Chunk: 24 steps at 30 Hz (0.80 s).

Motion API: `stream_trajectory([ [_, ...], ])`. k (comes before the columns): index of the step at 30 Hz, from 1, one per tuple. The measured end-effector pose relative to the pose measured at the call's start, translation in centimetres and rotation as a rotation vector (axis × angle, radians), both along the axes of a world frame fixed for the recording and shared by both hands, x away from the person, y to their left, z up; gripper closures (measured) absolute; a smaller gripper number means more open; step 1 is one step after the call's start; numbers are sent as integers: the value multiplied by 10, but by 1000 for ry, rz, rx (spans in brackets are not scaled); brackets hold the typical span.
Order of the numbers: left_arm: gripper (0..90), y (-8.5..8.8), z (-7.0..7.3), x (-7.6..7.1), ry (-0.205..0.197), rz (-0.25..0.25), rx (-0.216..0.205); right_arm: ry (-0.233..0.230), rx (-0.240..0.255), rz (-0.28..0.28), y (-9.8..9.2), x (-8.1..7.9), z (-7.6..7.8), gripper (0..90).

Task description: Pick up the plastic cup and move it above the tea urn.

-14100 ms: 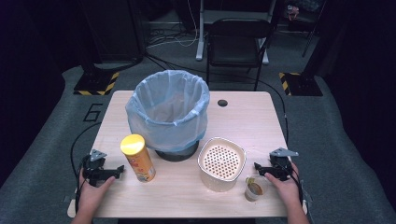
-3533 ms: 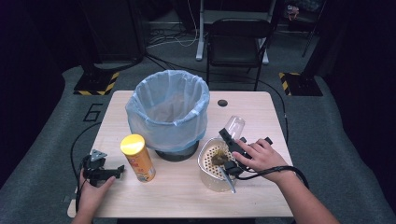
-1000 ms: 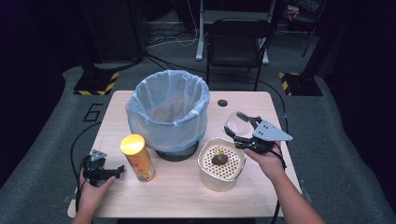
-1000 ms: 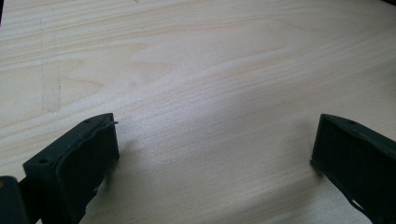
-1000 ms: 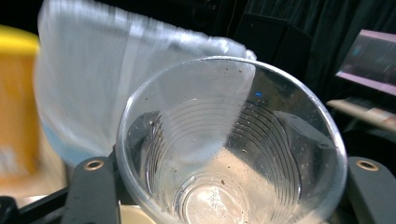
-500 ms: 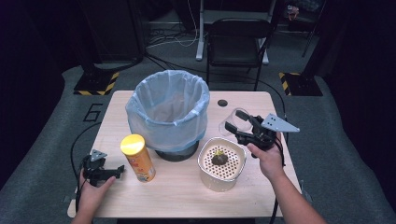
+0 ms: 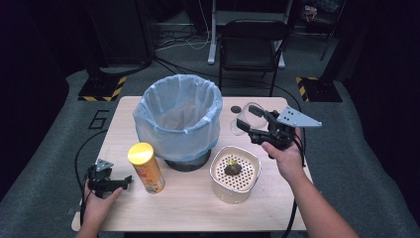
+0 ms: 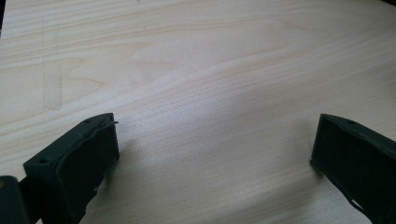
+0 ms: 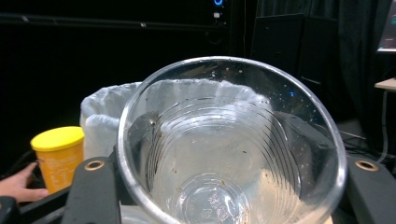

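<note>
While tilted, the clear cup (image 9: 229,144) sits clamped in the right tool (image 7: 251,124).

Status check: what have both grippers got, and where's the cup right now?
Right gripper shut on clear plastic cup, held off the table beside the lined bin. Left gripper open, resting on table. Clump sits in perforated basket. Path to bin unobstructed.

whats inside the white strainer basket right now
A dark brownish lump with a yellowish bit on it sits in the white strainer basket, on its perforated floor. Whatever lies under that floor is hidden. The clear cup in the right gripper holds just specks.
</note>
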State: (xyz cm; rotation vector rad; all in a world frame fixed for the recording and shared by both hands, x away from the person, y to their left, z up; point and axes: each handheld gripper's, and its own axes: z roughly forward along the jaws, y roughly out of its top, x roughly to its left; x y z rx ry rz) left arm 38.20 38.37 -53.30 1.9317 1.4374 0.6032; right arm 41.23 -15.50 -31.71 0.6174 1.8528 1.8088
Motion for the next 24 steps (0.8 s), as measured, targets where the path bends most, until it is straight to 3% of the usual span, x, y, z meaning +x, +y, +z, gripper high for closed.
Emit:
stream_trajectory([
  [6,6,0,0,0,1,3,3,-5,-26,-2,12,4,35,343],
  [13,6,0,0,0,1,3,3,-10,-44,26,40,12,75,339],
  [19,6,0,0,0,1,3,3,7,-70,40,68,25,87,337],
  [24,6,0,0,0,-1,1,1,36,-106,59,95,38,89,334],
])
